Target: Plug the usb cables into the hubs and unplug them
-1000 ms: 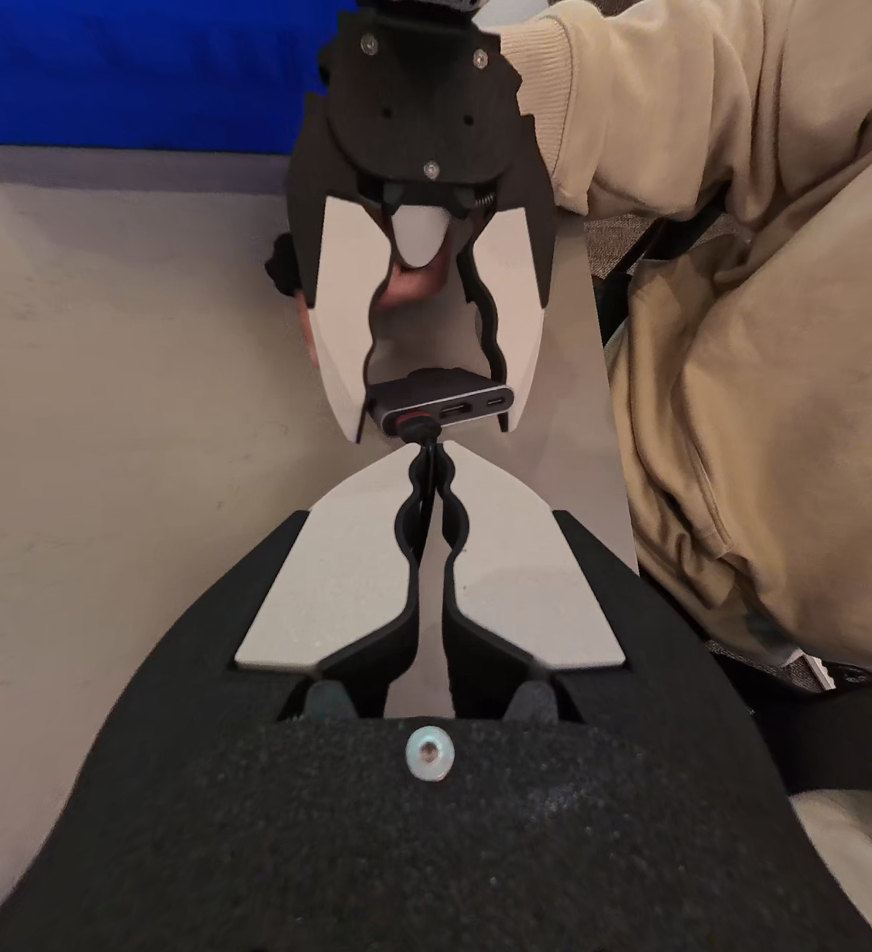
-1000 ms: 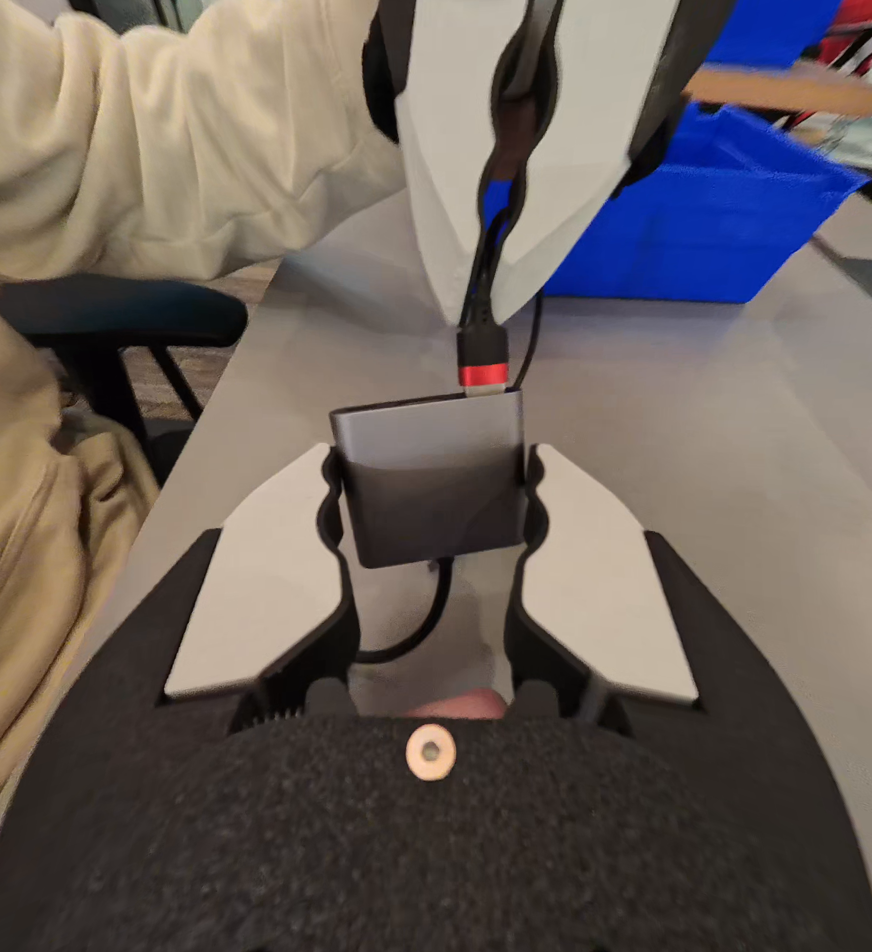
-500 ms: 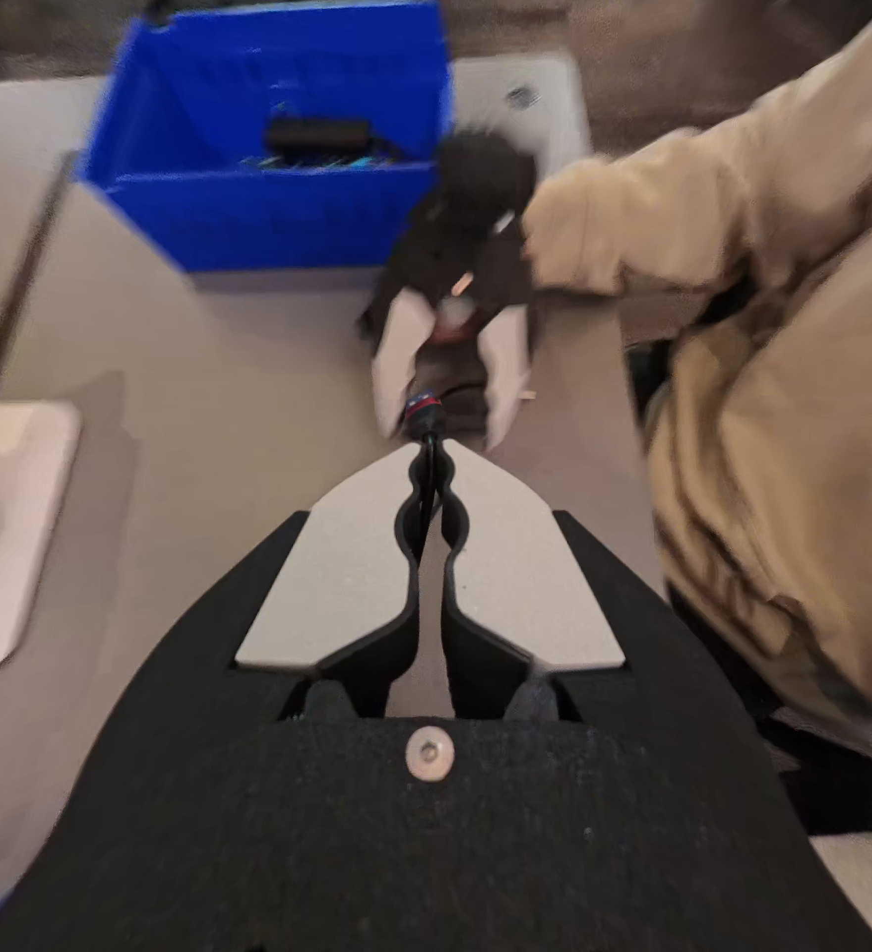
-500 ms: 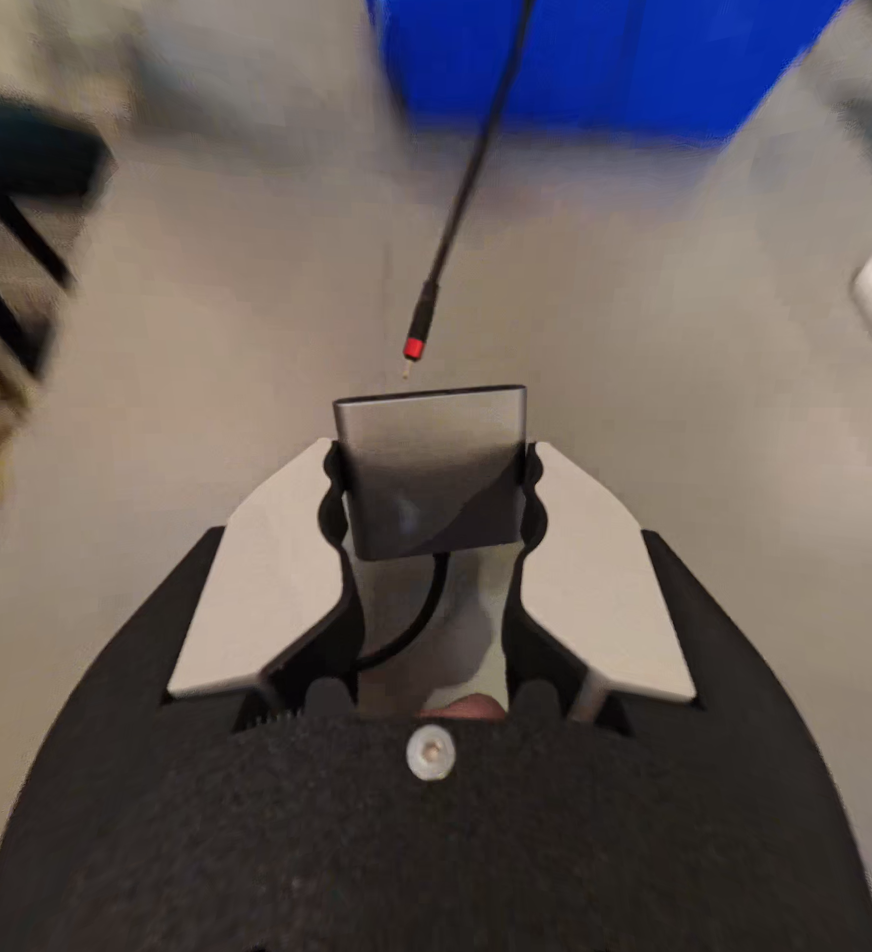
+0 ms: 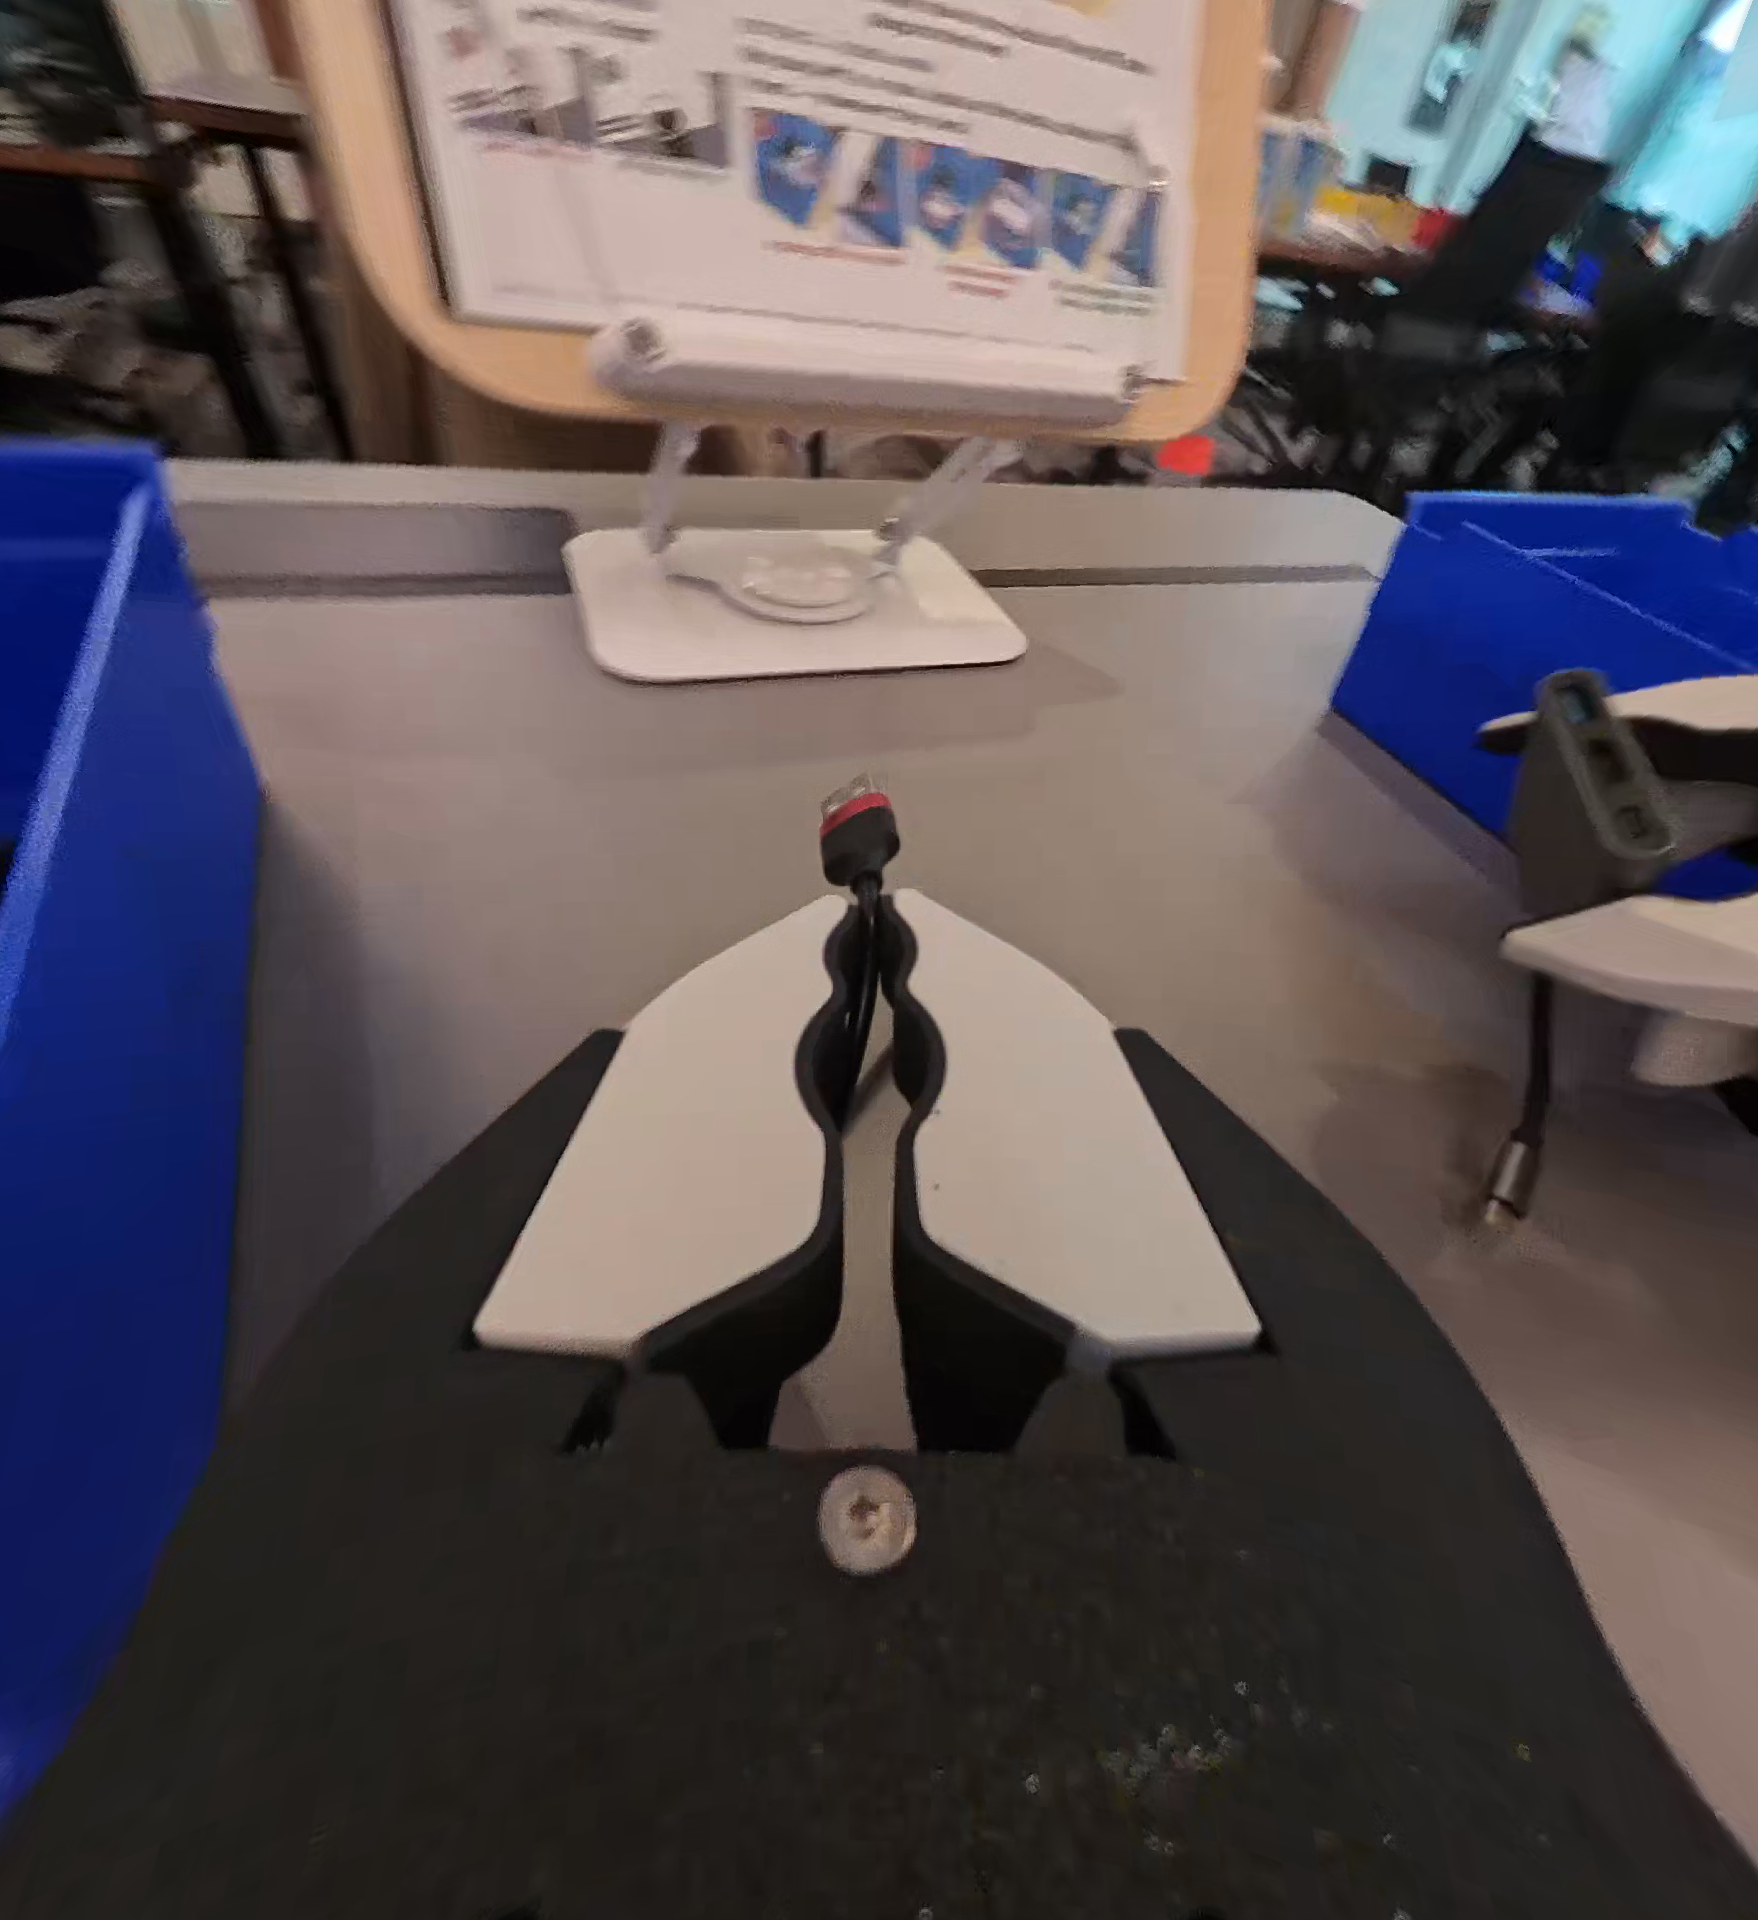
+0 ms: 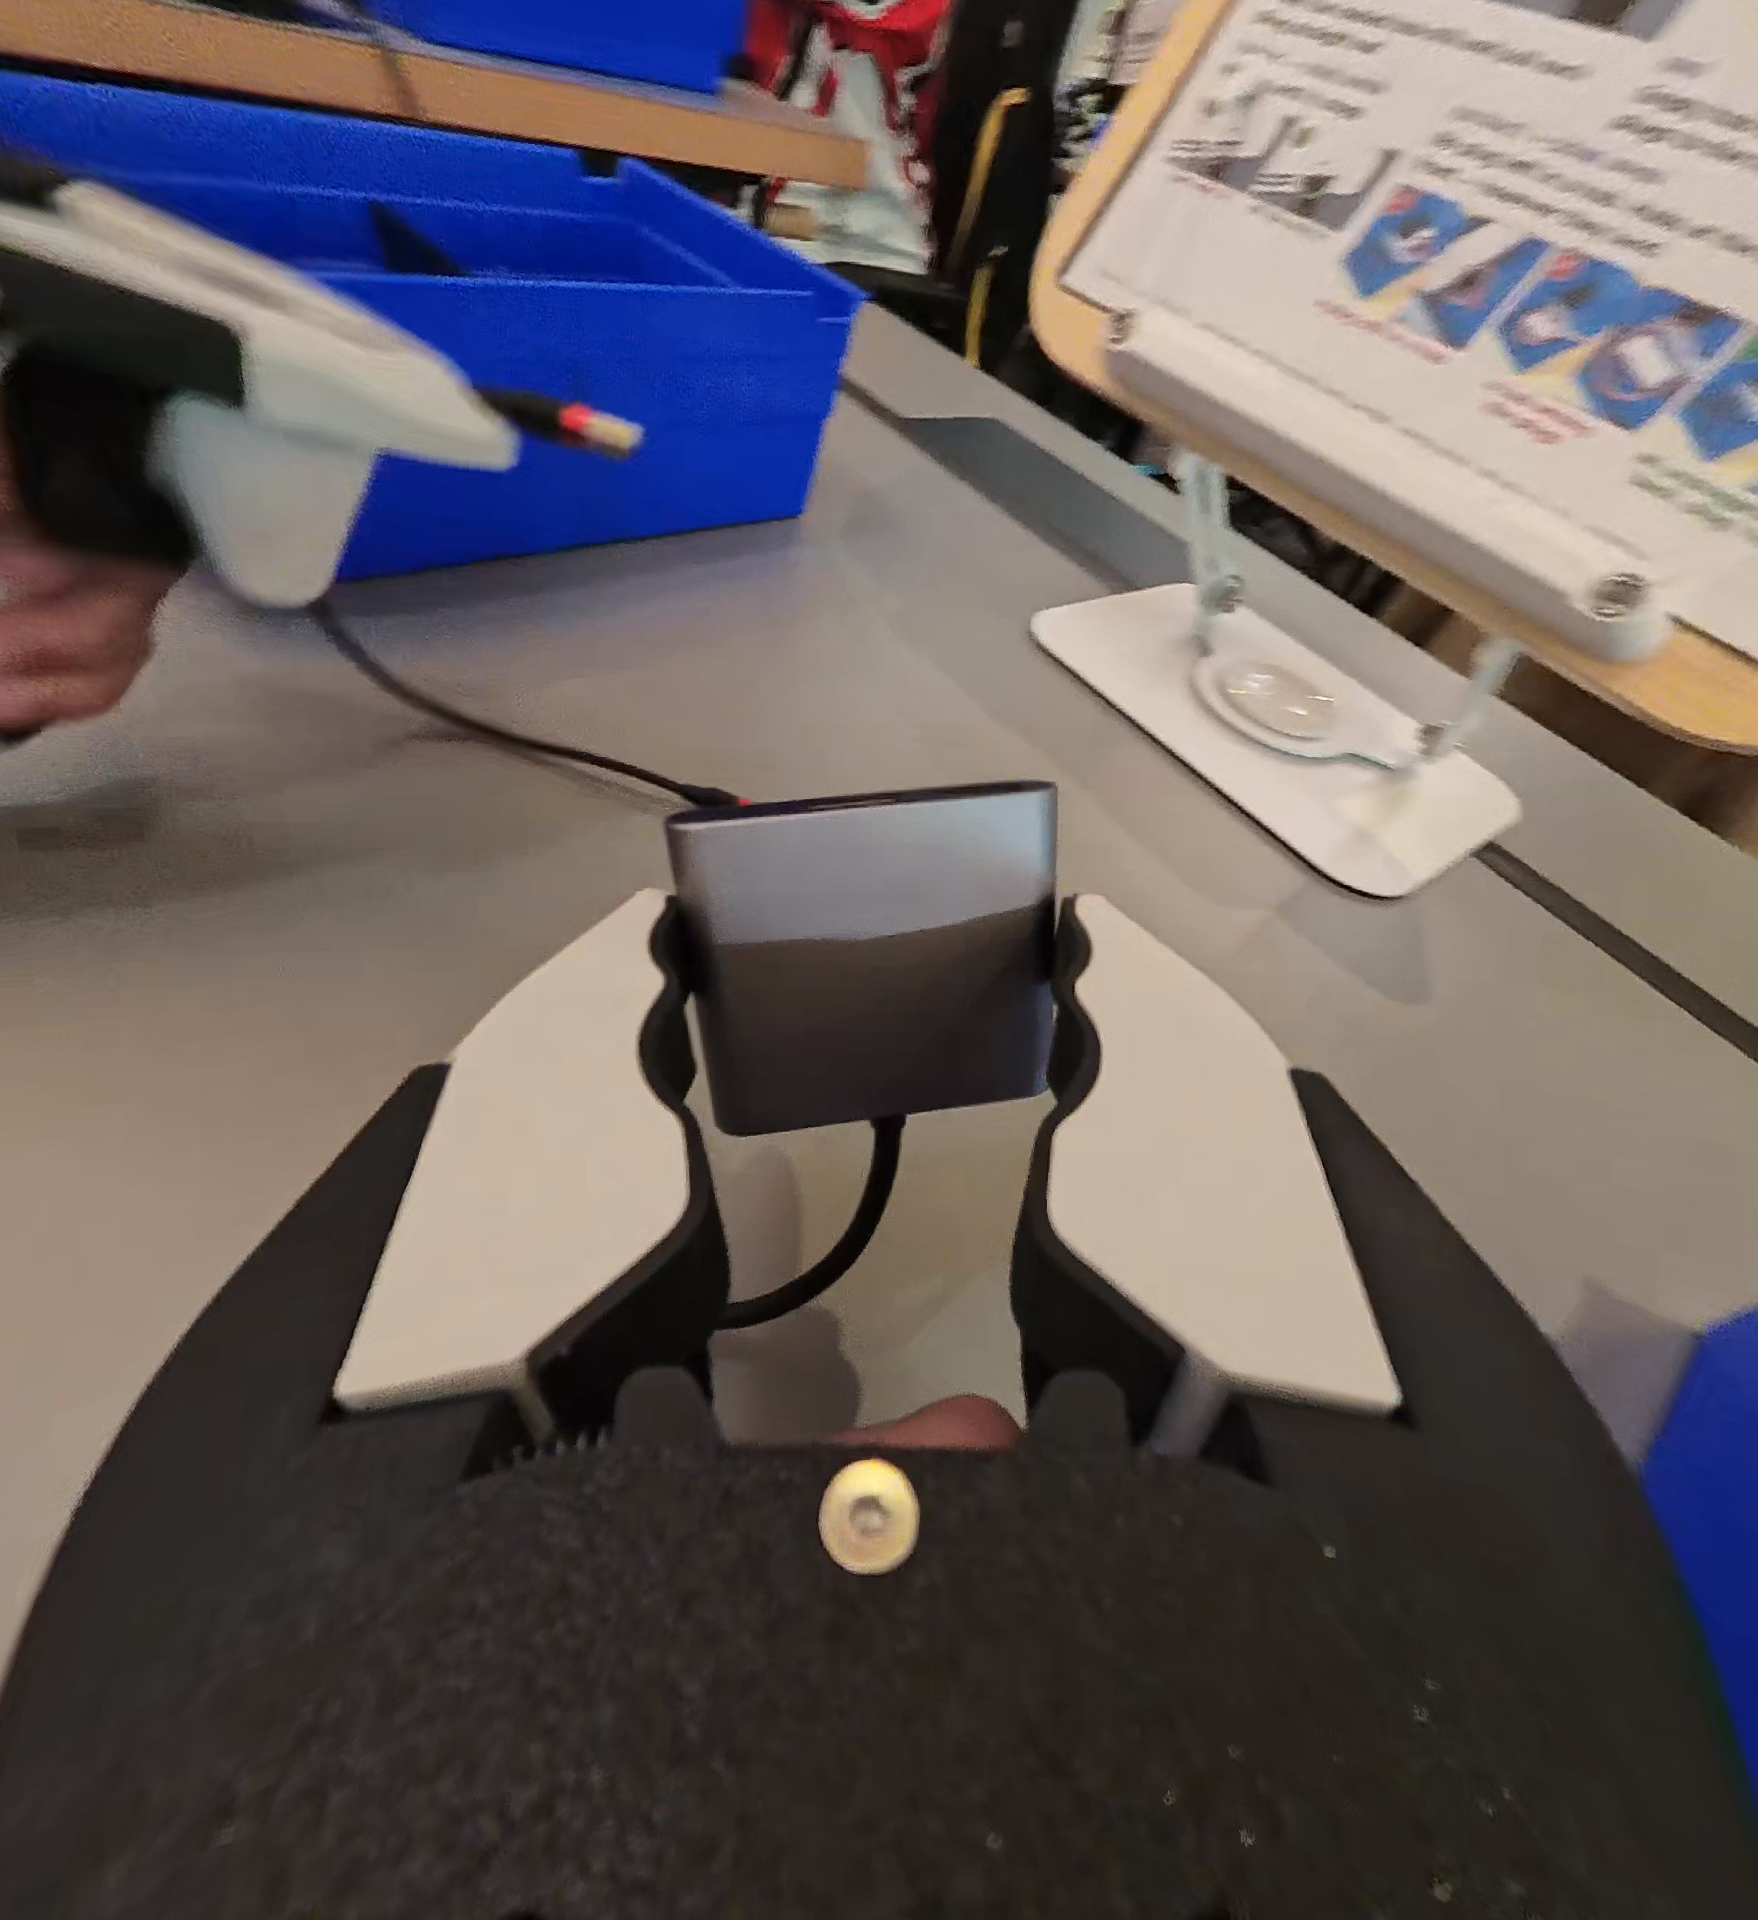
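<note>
left gripper [image 5: 867, 902] clamped on the black usb cable [image 5: 859, 831], its plug free in air; right gripper [image 6: 862, 920] clamped on the grey hub [image 6: 859, 940] above the table [image 6: 231, 987].

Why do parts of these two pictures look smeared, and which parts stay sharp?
Left wrist view: the shelves and blue bin smear at the edges, likely from motion; the left tongs and red-banded plug are fairly crisp. Right wrist view: the far tongs and hand are streaked, the instruction board is soft; the grey hub in the right tongs stays sharp.
</note>
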A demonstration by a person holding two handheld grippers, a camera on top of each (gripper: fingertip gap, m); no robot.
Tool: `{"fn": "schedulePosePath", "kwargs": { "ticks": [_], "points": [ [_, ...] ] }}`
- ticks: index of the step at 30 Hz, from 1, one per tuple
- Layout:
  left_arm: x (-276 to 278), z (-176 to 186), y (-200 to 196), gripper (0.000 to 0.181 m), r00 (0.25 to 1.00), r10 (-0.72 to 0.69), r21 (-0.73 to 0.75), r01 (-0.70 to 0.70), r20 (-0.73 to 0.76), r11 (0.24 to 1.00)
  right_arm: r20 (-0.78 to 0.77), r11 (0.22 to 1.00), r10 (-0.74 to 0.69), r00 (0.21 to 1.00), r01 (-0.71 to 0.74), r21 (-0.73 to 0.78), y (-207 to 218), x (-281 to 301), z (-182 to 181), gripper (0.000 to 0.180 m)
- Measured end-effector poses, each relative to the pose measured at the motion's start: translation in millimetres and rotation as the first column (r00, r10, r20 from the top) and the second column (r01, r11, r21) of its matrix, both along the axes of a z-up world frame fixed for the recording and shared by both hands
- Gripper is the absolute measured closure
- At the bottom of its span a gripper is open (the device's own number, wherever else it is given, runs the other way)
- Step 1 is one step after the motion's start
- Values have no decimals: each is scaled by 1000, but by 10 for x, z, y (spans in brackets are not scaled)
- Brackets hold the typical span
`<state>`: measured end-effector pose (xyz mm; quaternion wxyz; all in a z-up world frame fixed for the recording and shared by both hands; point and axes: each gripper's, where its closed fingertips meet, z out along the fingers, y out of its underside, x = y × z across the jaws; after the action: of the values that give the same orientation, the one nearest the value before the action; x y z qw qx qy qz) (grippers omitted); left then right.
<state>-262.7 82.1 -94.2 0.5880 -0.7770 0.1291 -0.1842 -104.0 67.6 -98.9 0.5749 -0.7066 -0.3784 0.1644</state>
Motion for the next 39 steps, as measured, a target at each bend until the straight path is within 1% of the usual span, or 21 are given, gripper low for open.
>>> {"fn": "schedulePosePath", "kwargs": {
  "ticks": [3,7,10,13,14,15,16,18,20,22,23,25,26,29,31,33,34,35,37,38,39],
  "points": [
    [21,-52,-55,179,999,-10,1,10,-41,1000,-39,997,-80,996,80,1,43,43,44,113],
    [135,-113,-73,179,994,-69,2,69,-82,998,-9,996,-85,996,85,4,39,19,-3,113],
    [117,-91,-65,179,984,-41,56,52,-172,997,2,995,-98,995,98,16,44,33,-2,113],
    [153,-134,-70,179,979,-55,45,65,-198,997,-52,992,-116,992,119,51,27,88,198,113],
    [164,-154,-70,179,977,-59,37,68,-204,997,-78,990,-124,989,128,53,-4,130,362,113],
    [167,-170,-69,179,976,-61,32,69,-210,997,-100,988,-129,987,137,74,-56,195,613,113],
    [165,-176,-70,179,975,-60,30,68,-212,997,-118,975,-169,979,183,128,-96,338,942,113],
    [150,-180,-72,179,976,-56,29,63,-208,998,-167,917,-274,947,310,250,-167,776,1677,113],
    [147,-193,-72,179,979,-63,17,67,-196,998,-196,868,-370,908,413,276,-147,1271,2248,113],
    [152,-203,-70,179,981,-71,3,73,-180,997,-151,828,-488,859,511,232,44,1781,2531,113],
    [152,-200,-69,179,982,-72,3,74,-177,997,-103,815,-536,838,545,196,186,2003,2555,113],
    [163,-195,-72,179,981,-75,7,77,-179,997,31,807,-589,807,587,66,512,2356,2337,113],
    [175,-193,-75,179,980,-78,9,81,-183,997,104,791,-609,787,612,-6,668,2517,2126,113],
    [206,-147,-99,179,979,-88,35,96,-182,995,333,730,-558,760,641,-239,968,2798,1213,113],
    [208,-155,-106,179,977,-88,36,96,-193,995,428,658,-514,743,662,-358,1046,2900,614,113],
    [227,-181,-114,179,976,-105,20,111,-189,994,478,605,-458,750,657,-450,1059,2875,172,113],
    [229,-186,-116,179,977,-110,16,114,-184,993,480,587,-437,761,646,-489,1071,2833,25,113],
    [228,-190,-114,179,977,-111,13,116,-183,993,470,567,-433,769,638,-521,1098,2799,-82,113],
    [235,-208,-113,179,976,-119,3,121,-183,993,478,494,-433,764,645,-583,1130,2798,-279,113],
    [239,-216,-112,179,975,-121,-1,123,-184,992,489,456,-434,757,653,-605,1145,2815,-367,112],
    [242,-222,-112,179,975,-122,-3,124,-188,992,509,416,-455,731,680,-604,1174,2877,-437,112]
  ]
}}
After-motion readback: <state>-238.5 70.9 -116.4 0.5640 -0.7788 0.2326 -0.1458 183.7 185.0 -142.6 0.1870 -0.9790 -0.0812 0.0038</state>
